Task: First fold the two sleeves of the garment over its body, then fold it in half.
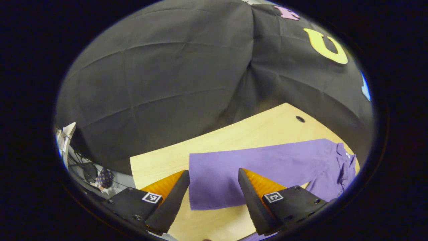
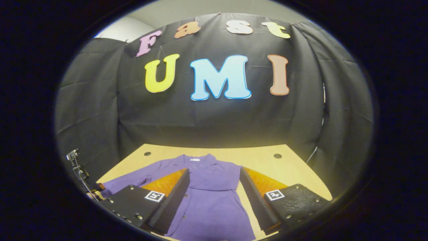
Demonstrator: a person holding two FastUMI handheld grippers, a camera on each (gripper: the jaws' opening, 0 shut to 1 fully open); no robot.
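Right gripper view, purple garment (image 2: pixel 214 197) flat on table (image 2: pixel 260 160), collar far, both tools wide open, empty.

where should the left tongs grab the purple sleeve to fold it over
Grip the purple sleeve at its cuff end, the squared free edge lying flat on the table between the open left tongs. Come from the outer end along the sleeve's length, one finger sliding under the edge, then carry it toward the garment's body.
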